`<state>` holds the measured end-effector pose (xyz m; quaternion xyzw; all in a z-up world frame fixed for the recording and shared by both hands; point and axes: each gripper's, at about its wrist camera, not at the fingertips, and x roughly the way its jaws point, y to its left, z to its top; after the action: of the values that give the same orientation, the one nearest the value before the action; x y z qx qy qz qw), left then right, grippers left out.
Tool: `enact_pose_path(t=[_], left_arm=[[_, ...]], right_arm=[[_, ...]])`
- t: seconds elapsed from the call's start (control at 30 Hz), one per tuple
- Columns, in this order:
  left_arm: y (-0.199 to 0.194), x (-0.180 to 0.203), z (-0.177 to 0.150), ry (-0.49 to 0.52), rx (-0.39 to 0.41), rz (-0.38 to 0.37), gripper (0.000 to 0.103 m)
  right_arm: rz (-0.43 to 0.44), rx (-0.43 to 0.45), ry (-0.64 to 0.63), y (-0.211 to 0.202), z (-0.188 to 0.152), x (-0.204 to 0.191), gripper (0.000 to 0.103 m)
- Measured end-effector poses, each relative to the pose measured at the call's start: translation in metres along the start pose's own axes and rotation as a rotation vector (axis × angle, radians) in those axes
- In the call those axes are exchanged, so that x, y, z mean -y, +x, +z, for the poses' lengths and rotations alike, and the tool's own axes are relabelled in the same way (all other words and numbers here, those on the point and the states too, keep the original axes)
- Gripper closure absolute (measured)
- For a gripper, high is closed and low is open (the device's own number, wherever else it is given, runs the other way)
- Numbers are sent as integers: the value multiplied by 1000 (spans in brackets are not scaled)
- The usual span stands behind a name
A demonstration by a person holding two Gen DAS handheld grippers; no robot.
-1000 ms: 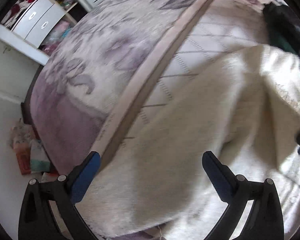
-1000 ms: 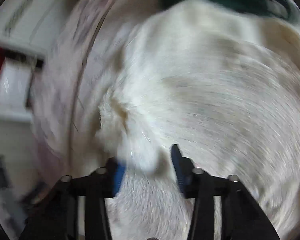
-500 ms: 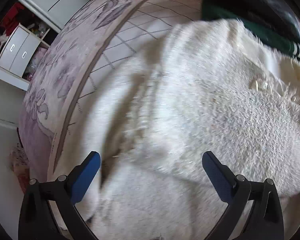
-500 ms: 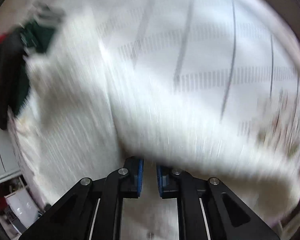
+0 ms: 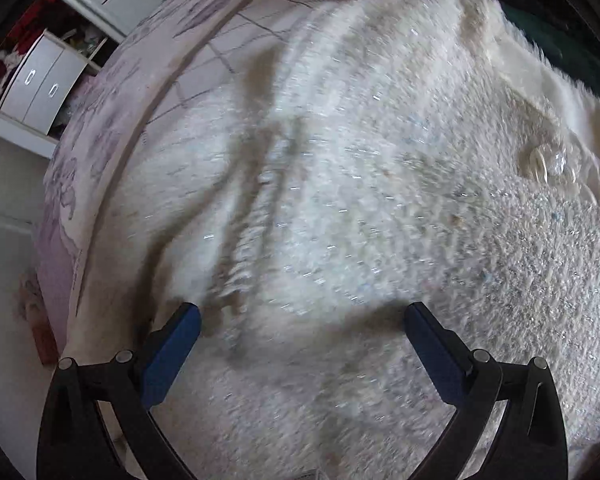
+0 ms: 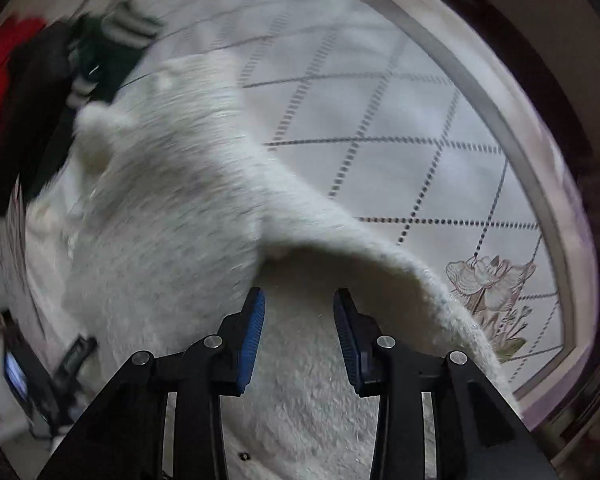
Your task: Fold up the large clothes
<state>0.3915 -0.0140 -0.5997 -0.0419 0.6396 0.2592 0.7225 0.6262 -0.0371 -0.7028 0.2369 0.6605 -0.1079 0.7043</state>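
Honestly, folding's barely underway. Left wrist view: the left hand-held gripper hangs wide open, gripping nothing, over the fluffy white sweater, which lies rumpled on the bed with a crease running down its left part. Right wrist view: the right hand-held gripper is parted too, fabric between the jaws but not pinched; one sweater edge arches up just beyond it. Dark clothes wait far left
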Motion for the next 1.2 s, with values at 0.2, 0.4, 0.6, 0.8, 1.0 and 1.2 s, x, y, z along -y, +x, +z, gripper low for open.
enact_pose_path(t=[0.2, 0.4, 0.6, 0.8, 1.0, 1.2], left_arm=[[-13, -91, -20, -231, -27, -77, 0], [-9, -233, -100, -589, -172, -181, 0], [28, -341, -200, -987, -293, -268, 0], [93, -392, -242, -1258, -276, -426, 52], [89, -451, -221, -1257, -77, -390, 87], [115, -504, -186, -1236, 50, -410, 87]], right_arm=[[11, 52, -226, 31, 3, -68, 65], [-17, -10, -318, 55, 5, -147, 65], [7, -41, -494, 28, -83, -203, 59], [-26, -119, -667, 70, -166, -259, 59], [-51, -106, -693, 102, -227, -306, 59], [-55, -109, -719, 127, -272, -352, 59]])
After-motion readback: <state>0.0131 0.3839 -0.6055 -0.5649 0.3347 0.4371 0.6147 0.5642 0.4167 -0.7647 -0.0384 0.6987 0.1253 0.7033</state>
